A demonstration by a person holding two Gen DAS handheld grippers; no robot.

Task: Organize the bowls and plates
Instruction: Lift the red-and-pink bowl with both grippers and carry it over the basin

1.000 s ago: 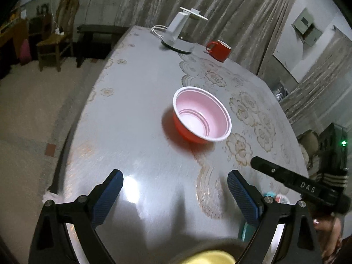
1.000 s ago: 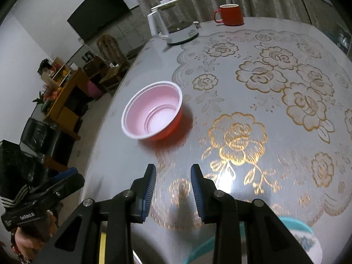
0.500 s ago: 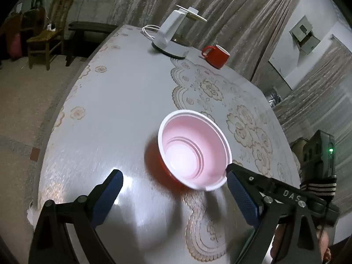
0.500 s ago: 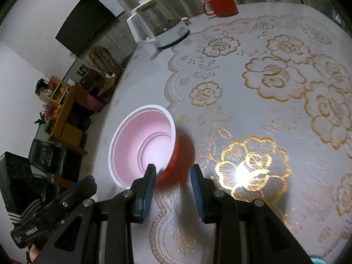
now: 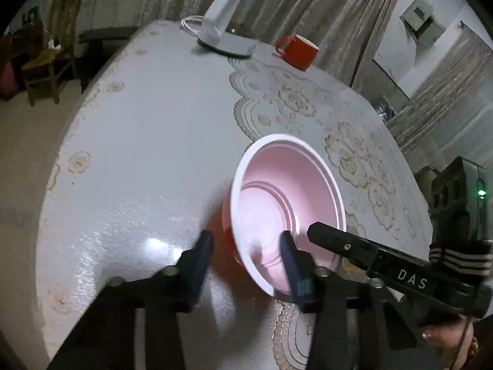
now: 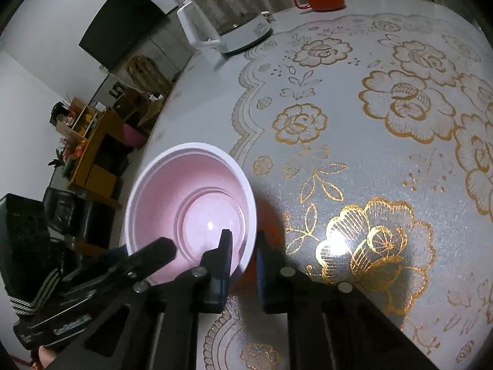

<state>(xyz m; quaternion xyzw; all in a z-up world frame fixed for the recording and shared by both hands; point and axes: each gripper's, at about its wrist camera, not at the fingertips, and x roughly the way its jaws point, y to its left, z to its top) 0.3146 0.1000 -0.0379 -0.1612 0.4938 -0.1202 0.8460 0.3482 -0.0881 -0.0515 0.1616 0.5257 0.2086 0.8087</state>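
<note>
**Bowl caught at two spots on its rim**

Bowl (image 5: 286, 203), red outside and pink inside with a white rim, sits toward the near end of the worktop (image 5: 154, 138), by the scalloped edge of the gold flower pattern. I cannot tell whether its base rests flat or has tipped.

My right claw (image 6: 243, 246) is clenched on the bowl's near rim. One blue pad is inside against the pink wall and the other outside against the red. The wall is pinched between them.

My left claw (image 5: 246, 243) straddles the rim a little further round, toward the worktop's left edge. Its jaws are closing with the rim between them. One pad is down inside the bowl; the outer pad is just beside the red wall, with a sliver of worktop showing between, so it has no hold.

The two claws lie close, side by side, both pointing steeply down.

At the far end stand a white kettle (image 5: 228, 30) with its lid up and, to its right, a red mug (image 5: 297, 51), both well apart from the bowl.
</note>
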